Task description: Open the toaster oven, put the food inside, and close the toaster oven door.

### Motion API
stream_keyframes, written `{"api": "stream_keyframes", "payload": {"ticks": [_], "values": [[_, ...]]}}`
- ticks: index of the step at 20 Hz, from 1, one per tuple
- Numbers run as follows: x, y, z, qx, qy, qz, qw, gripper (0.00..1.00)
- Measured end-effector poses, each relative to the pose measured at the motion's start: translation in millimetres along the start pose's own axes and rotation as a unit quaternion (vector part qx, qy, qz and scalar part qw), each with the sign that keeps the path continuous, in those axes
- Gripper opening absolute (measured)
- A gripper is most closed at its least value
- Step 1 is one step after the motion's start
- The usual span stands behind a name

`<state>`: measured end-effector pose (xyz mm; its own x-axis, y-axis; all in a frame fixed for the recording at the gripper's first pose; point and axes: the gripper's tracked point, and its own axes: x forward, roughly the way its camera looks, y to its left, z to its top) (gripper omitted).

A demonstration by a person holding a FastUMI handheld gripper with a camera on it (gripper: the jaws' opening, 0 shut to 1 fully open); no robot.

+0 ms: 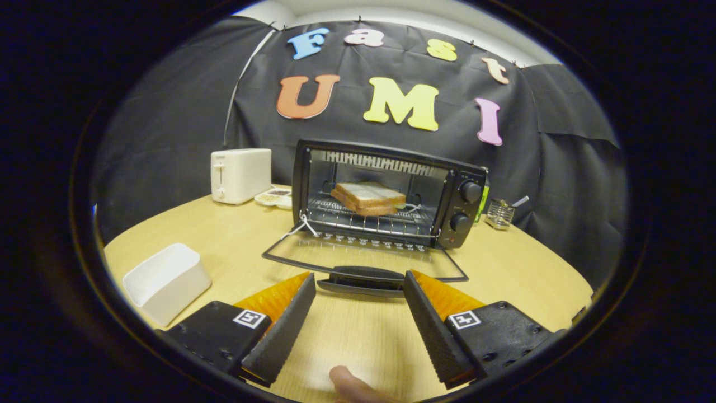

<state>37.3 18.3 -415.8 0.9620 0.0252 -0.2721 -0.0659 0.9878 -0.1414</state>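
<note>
Your light's even and bright from overhead, soft shadows only. Glare on the toaster oven (386, 193) glass door (363, 257). Fisheye bends the worktop (235, 235) edge; claw (358, 291), spread wide, looks slightly soft.

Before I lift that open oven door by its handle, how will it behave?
The door is hinged and probably swings up stiffly. Its handle, just ahead of the open gripper, looks smooth, possibly slippery. The toaster oven may slide.
</note>
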Motion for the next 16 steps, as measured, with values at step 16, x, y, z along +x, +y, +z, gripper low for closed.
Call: {"api": "stream_keyframes", "payload": {"ticks": [16], "values": [[31,-4,-31,0.095,0.130,-0.003,0.987,1.00]]}}
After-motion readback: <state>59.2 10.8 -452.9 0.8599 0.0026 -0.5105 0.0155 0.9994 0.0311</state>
